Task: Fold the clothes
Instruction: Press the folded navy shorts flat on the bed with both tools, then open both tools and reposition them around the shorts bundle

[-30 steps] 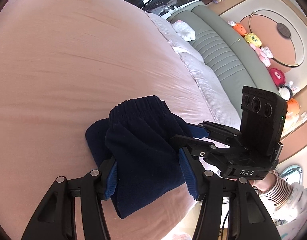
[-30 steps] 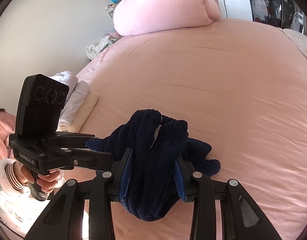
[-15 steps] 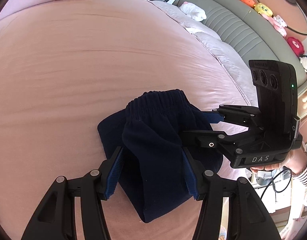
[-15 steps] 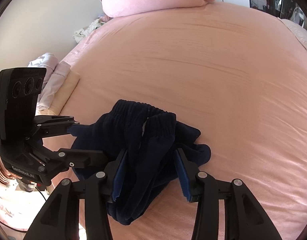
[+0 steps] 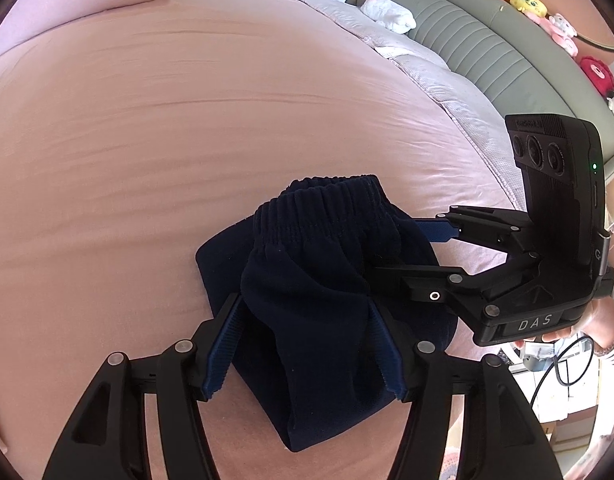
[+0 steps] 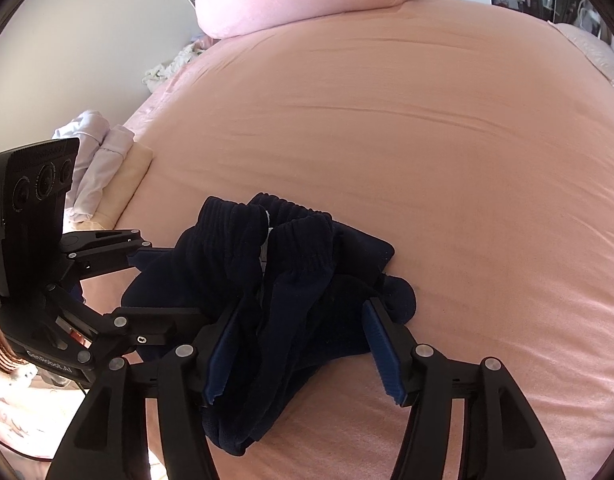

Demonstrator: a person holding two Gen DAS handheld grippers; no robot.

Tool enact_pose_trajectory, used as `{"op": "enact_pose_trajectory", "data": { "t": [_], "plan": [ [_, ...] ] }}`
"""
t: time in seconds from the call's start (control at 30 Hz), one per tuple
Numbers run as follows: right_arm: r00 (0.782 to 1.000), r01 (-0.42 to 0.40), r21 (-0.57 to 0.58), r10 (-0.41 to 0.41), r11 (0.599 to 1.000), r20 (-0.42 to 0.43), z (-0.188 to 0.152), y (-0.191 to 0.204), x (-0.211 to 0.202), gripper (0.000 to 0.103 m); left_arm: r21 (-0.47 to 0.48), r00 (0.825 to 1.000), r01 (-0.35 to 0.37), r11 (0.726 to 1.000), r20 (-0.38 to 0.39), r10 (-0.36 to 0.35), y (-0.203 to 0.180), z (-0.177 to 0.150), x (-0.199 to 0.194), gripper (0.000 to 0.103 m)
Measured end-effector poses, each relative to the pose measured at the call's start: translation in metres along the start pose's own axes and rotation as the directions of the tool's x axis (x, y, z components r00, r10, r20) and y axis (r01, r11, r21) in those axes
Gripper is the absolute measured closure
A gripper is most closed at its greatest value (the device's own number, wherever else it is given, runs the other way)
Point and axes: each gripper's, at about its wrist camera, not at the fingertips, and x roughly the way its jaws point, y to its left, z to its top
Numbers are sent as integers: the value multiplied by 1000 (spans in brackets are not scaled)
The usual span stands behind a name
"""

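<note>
While the left gripper (image 5: 303, 344) stays clenched on the navy shorts (image 5: 307, 280), right gripper (image 6: 303, 348) fingers now released, spread wider.

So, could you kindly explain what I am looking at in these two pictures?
There is no robot here: a person holds a handheld two-finger gripper in each hand, and each carries a wide-angle camera looking along its fingers. One picture is from the left gripper, the other from the right gripper, and each also shows the other gripper from the side. A dark blue garment with an elastic waistband lies bunched on the pink bed. It fills the gap between the left gripper's fingers; how firmly they grip is unclear. The right gripper is open around it. Pale folded clothes lie at the bed's edge.
</note>
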Motion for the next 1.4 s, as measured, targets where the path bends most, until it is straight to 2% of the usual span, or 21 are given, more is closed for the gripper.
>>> {"op": "enact_pose_trajectory", "data": {
  "t": [0.13, 0.23, 0.4, 0.63, 0.87, 0.97, 1.07, 1.1, 1.23, 1.4],
  "plan": [
    [999, -15, 46, 17, 999, -32, 4, 1, -9, 38, -51, 1000, -22, 998, 12, 23, -1, 5, -11, 36],
    [998, -41, 100, 45, 994, -34, 5, -4, -17, 38, -92, 1000, 1, 996, 25, 1, 3, 8, -21, 35],
    [996, -76, 184, 84, 980, -37, -2, -13, -18, 33, -105, 999, -6, 994, 36, 10, 9, 5, -32, 35],
    [985, -144, 317, 167, 937, -43, -14, -27, -10, 31, -174, 1000, 11, 985, 12, -9, 21, -7, -29, 34],
    [971, -197, 383, 234, 903, -52, -21, -23, -2, 31, -231, 999, 42, 972, -11, -45, 27, -16, -25, 34],
    [958, -243, 417, 284, 876, -39, -23, -20, 2, 31, -265, 995, 93, 960, -16, -100, 30, -20, -28, 34],
    [953, -251, 433, 299, 866, -46, -22, -17, 9, 31, -294, 986, 159, 943, 8, -164, 34, -26, -30, 31],
    [953, -254, 437, 301, 863, -42, -20, -17, 11, 31, -307, 985, 167, 937, 6, -173, 36, -28, -28, 27],
    [950, -266, 491, 313, 830, -15, -12, -22, 19, 31, -372, 982, 175, 912, 2, -187, 44, -31, -18, 26],
    [949, -274, 566, 315, 777, 28, -9, -28, 27, 31, -397, 979, 199, 896, 32, -203, 43, -29, -13, 26]
  ]
}}
